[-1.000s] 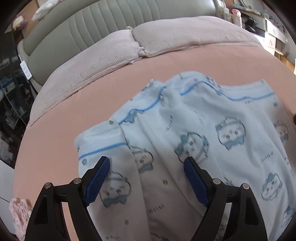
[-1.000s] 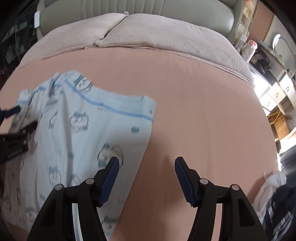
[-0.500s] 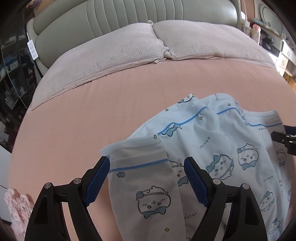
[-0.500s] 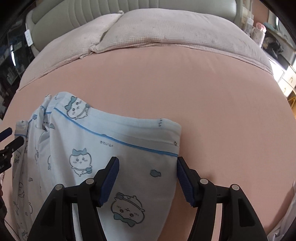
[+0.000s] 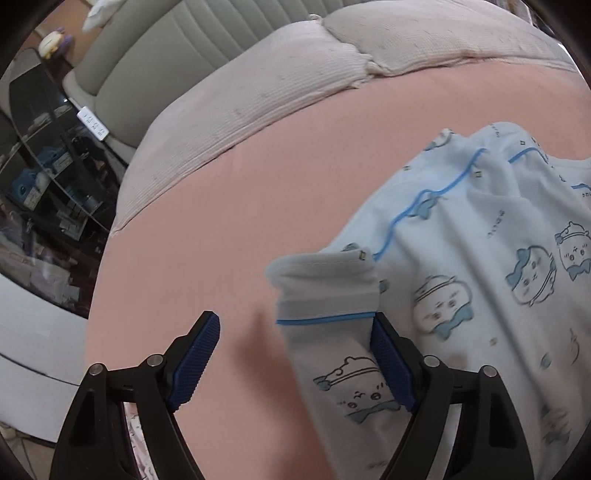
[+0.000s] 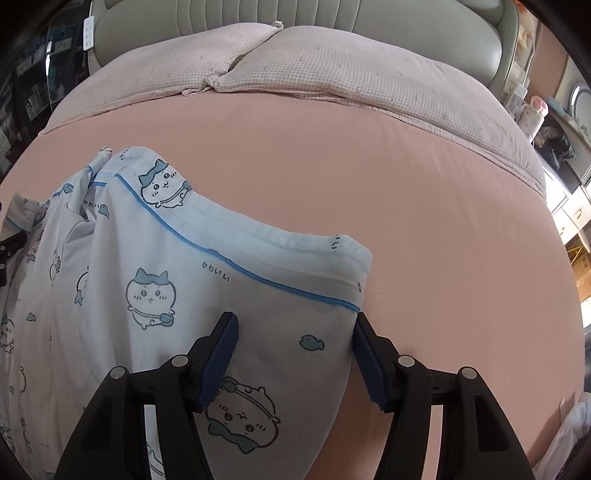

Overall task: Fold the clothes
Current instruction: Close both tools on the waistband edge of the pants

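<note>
A light-blue pyjama garment with cartoon animals and blue piping lies spread on the pink bed sheet. My left gripper is open; one cuffed end of the garment lies between its fingers, close against the right pad. In the right wrist view the garment fills the lower left. My right gripper is open, and the other hemmed end lies between its pads. Neither gripper visibly pinches cloth.
Two checked pillows and a padded headboard lie at the far end. A glass shelf unit stands left of the bed. A bedside shelf with bottles and clothes are on the right.
The left gripper has swung left, so the cuffed end now lies by its right pad. The right gripper has moved closer over the hem, which looks larger.
</note>
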{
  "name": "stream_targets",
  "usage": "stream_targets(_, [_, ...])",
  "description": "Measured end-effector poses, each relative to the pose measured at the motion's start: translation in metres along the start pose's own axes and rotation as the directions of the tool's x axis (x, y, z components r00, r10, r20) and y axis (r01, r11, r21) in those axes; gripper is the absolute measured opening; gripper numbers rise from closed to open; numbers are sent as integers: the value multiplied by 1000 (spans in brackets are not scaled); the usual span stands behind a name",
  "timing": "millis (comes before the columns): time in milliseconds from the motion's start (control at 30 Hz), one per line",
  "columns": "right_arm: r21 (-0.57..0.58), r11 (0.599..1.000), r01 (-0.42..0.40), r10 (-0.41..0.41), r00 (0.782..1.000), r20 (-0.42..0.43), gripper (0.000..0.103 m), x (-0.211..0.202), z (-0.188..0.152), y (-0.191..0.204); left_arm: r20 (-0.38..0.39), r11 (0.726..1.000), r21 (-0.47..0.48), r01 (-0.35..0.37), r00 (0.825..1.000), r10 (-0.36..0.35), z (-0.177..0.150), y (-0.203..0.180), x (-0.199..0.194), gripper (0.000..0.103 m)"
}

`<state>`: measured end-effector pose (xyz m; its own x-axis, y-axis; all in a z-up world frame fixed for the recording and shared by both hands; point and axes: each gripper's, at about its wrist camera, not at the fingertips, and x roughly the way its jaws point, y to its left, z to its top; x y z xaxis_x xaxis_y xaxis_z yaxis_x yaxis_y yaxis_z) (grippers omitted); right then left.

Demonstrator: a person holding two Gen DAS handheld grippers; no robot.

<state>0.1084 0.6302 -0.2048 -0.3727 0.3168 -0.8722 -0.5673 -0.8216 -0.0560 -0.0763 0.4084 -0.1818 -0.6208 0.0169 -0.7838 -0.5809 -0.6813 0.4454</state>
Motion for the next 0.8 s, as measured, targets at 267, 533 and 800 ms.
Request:
stream_targets(267, [36,999,37,-36,999,-18,13,-3,9,-6,-22,996,-64,56,998,-58,-15,30,9,19])
stream_targets(533, [-67,990,123,-125,992,-18,7,-1,6,5,-67,997,-83,3,998,-8,-30,59,20,18])
stream_targets(800, [-47,992,117,-119,992,-50,8,-1,7,1,-94,982,-189,-5,996,-13,-46,99,23,19])
